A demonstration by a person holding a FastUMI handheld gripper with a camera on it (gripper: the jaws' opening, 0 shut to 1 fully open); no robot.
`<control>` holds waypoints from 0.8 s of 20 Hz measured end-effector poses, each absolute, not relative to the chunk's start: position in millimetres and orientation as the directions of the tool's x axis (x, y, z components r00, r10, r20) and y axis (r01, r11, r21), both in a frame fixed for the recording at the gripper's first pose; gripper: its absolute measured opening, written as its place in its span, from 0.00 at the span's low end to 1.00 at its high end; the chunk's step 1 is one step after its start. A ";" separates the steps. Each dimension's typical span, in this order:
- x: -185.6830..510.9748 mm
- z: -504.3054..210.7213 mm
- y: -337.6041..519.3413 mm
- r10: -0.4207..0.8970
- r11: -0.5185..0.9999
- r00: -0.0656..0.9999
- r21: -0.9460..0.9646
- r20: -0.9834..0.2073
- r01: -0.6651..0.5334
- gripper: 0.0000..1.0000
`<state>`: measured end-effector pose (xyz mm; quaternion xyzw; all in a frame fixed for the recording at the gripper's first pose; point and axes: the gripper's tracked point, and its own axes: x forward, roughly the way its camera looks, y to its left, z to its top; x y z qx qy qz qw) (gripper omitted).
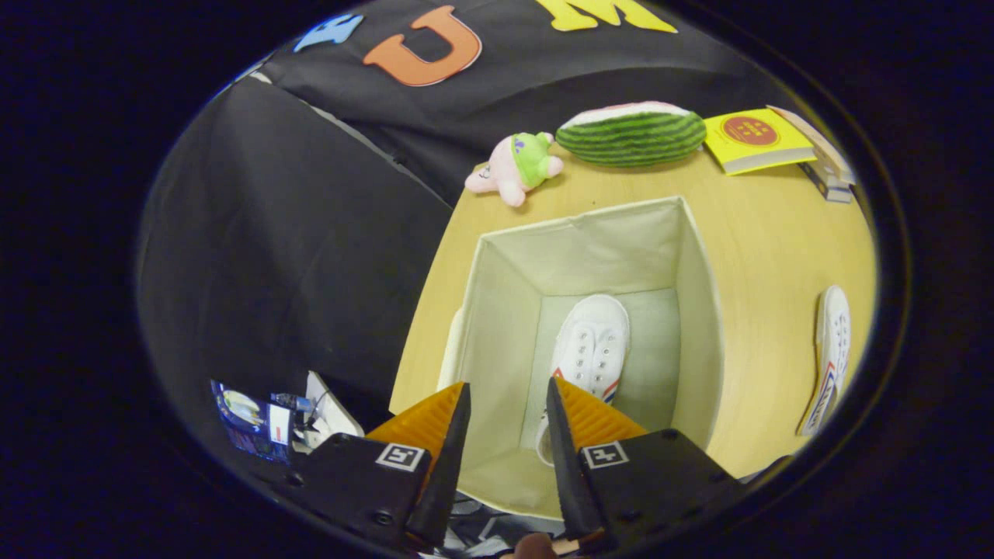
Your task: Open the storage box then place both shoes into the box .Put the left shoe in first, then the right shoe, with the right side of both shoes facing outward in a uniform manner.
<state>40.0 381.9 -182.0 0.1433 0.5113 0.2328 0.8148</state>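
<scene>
Open storage box (703,310) just ahead of the hand-held gripper (509,404), on the table (769,225), seen from above with its pale fabric walls rising on all four sides. One white shoe (590,345) flat on the box floor, toe pointing away from the fingers, heel end hidden behind the right finger; red and blue trim along its right edge. Bare box floor to the right of that shoe, between it and the right wall; a narrower strip to its left. Hand-held gripper above the near rim, fingers spread apart with nothing between them, left fingertip over the near left wall, right fingertip over the shoe's heel end.

Second white shoe (829,361) well off to the right of the fingers, outside the box, lying along the table's right edge, apart from the box wall with bare wood between. Open tabletop beyond the box's far rim as well.

Beyond the box, near the table's far edge: pink plush toy (512,167) with a green patch at the far left corner, watermelon-shaped cushion (633,133) to its right, then a yellow book (757,140) atop a small stack. Table's left edge running close beside the box's left wall; black cloth past it. Some small printed packets (252,419) low down left of the left finger, off the table.
</scene>
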 end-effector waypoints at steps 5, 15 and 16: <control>30.0 -146.7 346.6 0.500 0.857 0.465 0.343 -0.730 -0.384 0.71; 11.2 -154.9 98.6 0.124 0.960 0.516 -0.028 -0.847 -0.278 0.72; 7.4 -160.3 77.3 0.090 0.964 0.504 -0.052 -0.859 -0.261 0.72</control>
